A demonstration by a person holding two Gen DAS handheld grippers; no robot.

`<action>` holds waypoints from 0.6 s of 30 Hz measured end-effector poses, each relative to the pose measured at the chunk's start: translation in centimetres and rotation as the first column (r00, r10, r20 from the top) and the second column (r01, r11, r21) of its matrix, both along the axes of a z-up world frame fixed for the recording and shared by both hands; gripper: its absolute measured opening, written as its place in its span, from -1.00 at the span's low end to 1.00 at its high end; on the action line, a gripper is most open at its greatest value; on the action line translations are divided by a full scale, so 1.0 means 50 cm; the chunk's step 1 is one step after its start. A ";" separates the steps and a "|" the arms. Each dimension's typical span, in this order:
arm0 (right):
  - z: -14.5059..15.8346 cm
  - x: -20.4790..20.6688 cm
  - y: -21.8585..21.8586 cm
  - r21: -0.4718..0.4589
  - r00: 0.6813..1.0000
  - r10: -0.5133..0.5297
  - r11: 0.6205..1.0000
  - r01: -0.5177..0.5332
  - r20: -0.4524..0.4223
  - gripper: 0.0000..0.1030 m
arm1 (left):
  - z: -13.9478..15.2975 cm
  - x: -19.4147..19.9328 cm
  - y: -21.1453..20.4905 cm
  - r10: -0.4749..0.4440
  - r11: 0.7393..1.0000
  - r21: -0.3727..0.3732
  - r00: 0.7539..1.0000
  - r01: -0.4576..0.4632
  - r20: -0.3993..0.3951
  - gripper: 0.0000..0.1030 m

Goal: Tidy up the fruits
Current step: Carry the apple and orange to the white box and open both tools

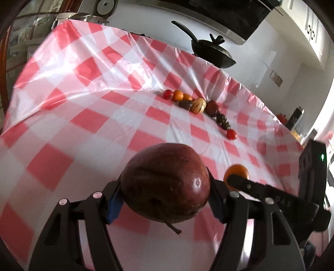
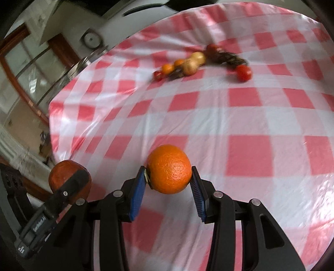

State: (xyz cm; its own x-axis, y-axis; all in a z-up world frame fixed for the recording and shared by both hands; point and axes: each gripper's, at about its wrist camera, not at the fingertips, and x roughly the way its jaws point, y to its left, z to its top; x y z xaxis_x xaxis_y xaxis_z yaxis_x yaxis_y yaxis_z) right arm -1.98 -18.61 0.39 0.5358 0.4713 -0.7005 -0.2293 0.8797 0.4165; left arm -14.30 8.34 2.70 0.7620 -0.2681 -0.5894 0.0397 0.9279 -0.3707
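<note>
My left gripper [image 1: 166, 187] is shut on a dark red apple [image 1: 167, 181] and holds it above the red-and-white checked tablecloth [image 1: 83, 87]. My right gripper [image 2: 169, 177] is shut on an orange [image 2: 169, 169], also held above the cloth. The orange and one right finger show at the right of the left wrist view [image 1: 237, 173]. The apple in the left gripper shows at the left of the right wrist view [image 2: 68, 181]. A curved row of fruits [image 1: 198, 106] lies far ahead on the cloth: tomatoes, small oranges, a pale melon, dark fruits. The row also shows in the right wrist view [image 2: 198, 61].
A black pan [image 1: 210, 52] stands beyond the table's far edge. A glass jar with a metal lid [image 1: 98, 18] stands at the far left corner. Small items [image 1: 294, 118] sit at the right table edge. A window with a brown frame [image 2: 31, 62] is at the left.
</note>
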 end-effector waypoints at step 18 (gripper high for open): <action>0.054 -0.201 0.257 -0.145 0.907 0.403 0.911 -0.385 0.122 -0.18 | 0.023 -0.226 0.175 0.065 0.993 0.098 0.994 -0.073 0.083 0.32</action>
